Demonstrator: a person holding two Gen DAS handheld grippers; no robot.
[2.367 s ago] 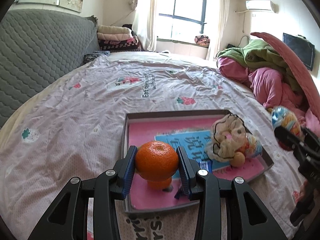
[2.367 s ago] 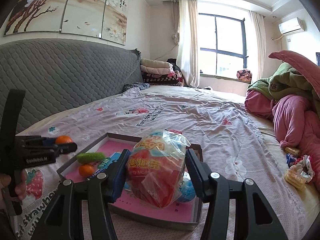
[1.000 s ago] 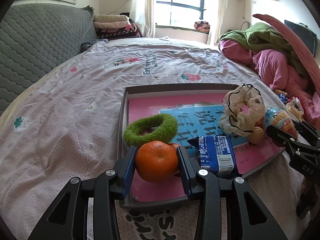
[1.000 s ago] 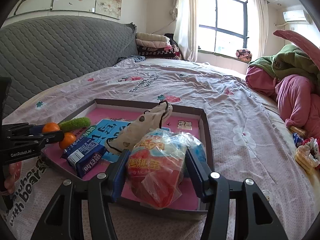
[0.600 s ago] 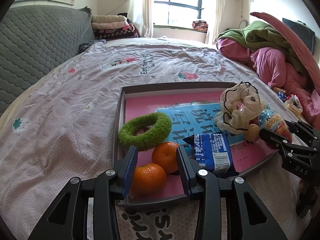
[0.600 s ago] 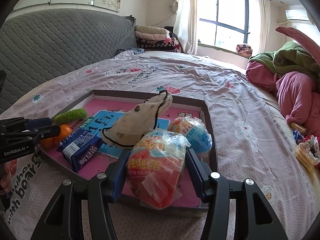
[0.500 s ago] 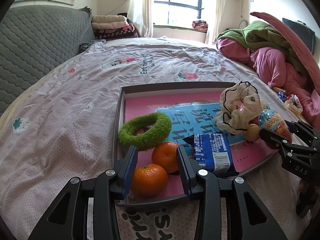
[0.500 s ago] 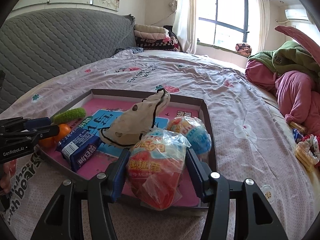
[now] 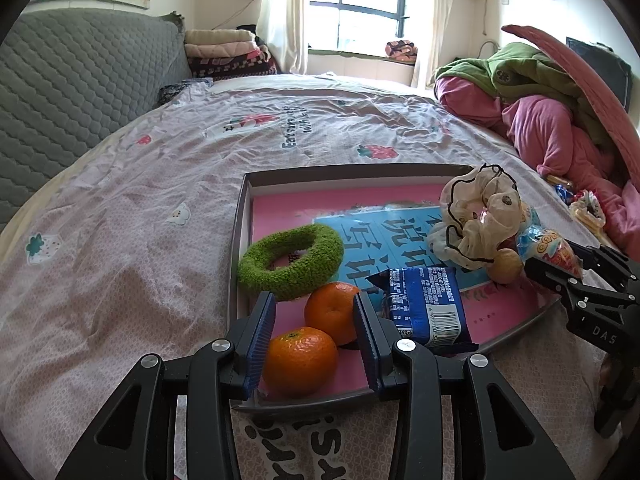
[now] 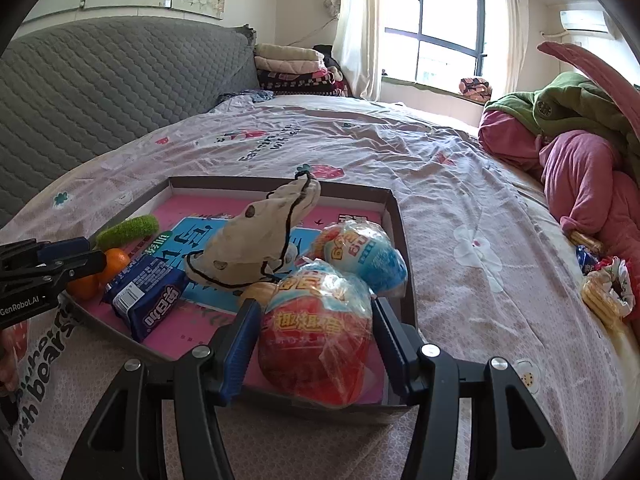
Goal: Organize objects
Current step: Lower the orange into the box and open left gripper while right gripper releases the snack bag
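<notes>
- The bed (image 9: 168,184) carries a shallow tray (image 9: 240,240) with a pink floor, and most of the things to be organized already lie in it.
- Lying in the tray: a cream scrunchie (image 9: 476,220), a green scrunchie (image 9: 292,260), a blue snack packet (image 9: 424,308), a blue-wrapped toy egg (image 10: 364,256) and a far tangerine (image 9: 332,312).
- The red-wrapped toy egg (image 10: 316,332) is clamped in the right tongs (image 10: 312,344) over the tray's near right corner; by my judgement it is not yet set down.
- The near tangerine (image 9: 300,360) rests on the tray floor by the near left corner; the left tongs (image 9: 316,344) stand apart around it, pads clear of the peel.
- Left to do, as I judge: release the egg, then fetch the small snacks (image 10: 604,288) beside the bedding pile (image 10: 580,168).
</notes>
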